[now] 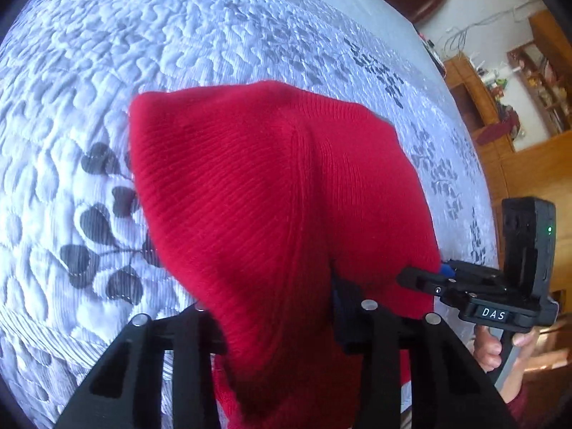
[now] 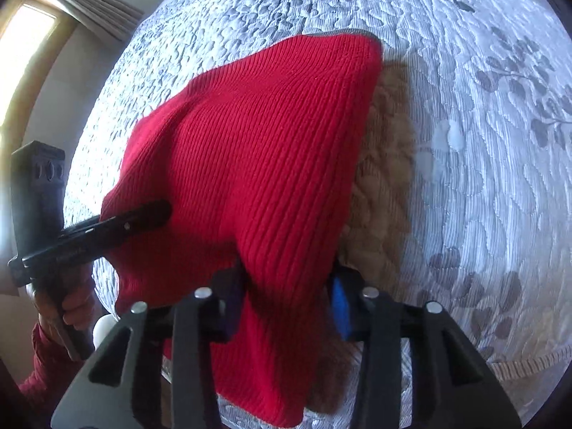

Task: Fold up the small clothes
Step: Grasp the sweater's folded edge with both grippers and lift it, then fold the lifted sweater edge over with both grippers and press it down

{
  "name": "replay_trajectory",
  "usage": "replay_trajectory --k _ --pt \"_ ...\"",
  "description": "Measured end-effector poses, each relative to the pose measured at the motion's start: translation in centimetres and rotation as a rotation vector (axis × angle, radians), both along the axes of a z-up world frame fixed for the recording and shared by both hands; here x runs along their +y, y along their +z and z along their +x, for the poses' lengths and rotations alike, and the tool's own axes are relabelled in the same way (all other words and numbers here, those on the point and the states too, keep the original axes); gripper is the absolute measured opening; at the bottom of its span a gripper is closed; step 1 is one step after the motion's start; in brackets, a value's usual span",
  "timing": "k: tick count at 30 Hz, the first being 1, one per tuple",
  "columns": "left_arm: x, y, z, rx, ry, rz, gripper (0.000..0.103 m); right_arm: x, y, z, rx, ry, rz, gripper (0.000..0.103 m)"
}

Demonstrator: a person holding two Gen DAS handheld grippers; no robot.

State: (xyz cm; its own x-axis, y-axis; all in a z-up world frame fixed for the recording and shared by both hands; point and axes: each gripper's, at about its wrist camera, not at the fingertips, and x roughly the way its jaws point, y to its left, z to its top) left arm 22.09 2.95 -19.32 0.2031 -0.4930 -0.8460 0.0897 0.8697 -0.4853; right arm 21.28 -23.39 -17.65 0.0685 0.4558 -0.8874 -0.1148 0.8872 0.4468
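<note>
Red knit garment lay draped over the quilted bedspread in the left wrist view, its near edge clamped between the pads of the left gripper; the right gripper gripped its right corner. In the right wrist view, the right gripper clenched the garment's near hem, and the left gripper pinched its left edge.
</note>
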Motion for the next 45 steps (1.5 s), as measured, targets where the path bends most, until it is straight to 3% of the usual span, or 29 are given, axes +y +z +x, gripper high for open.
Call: replay_trajectory --k 7,14,19,22,25,28,31,37,41,45 --pt "-1.8 2.5 -1.4 -0.034 0.006 -0.094 0.034 -2.2 2.6 -0.8 -0.048 -0.011 0.021 0.028" --pt "-9.7 5.0 -0.8 -0.079 -0.056 -0.142 0.034 -8.8 6.8 -1.4 -0.121 -0.042 -0.047 0.027" --pt "-17.0 6.5 -0.3 -0.175 -0.104 -0.130 0.034 -15.8 8.9 -1.3 -0.187 -0.102 -0.115 0.026" --pt "-20.9 4.5 0.2 -0.166 -0.128 -0.067 0.034 -19.4 6.9 -1.1 -0.178 -0.140 -0.156 0.027" --pt "-23.2 0.5 0.4 -0.066 -0.129 -0.014 0.037 -22.0 2.3 -1.4 -0.088 -0.184 -0.164 0.028" --pt "-23.7 -0.7 -0.3 -0.096 -0.133 0.026 0.044 -23.4 -0.3 -2.9 -0.085 -0.205 -0.116 0.035" --pt "-23.4 -0.4 -0.8 -0.103 -0.123 0.062 0.057 -24.3 -0.6 -3.9 -0.114 -0.217 -0.092 0.048" --pt "-23.0 0.5 -3.5 -0.077 -0.097 0.119 0.072 -25.9 0.6 -6.6 -0.113 -0.236 -0.057 0.055" --pt "-22.1 0.2 -5.7 -0.044 -0.068 0.114 0.074 -26.1 1.1 -9.5 -0.080 -0.245 -0.021 0.057" --pt "-23.0 0.2 -7.2 -0.065 -0.121 0.149 0.072 -25.6 0.4 -11.4 -0.035 -0.223 -0.016 0.056"
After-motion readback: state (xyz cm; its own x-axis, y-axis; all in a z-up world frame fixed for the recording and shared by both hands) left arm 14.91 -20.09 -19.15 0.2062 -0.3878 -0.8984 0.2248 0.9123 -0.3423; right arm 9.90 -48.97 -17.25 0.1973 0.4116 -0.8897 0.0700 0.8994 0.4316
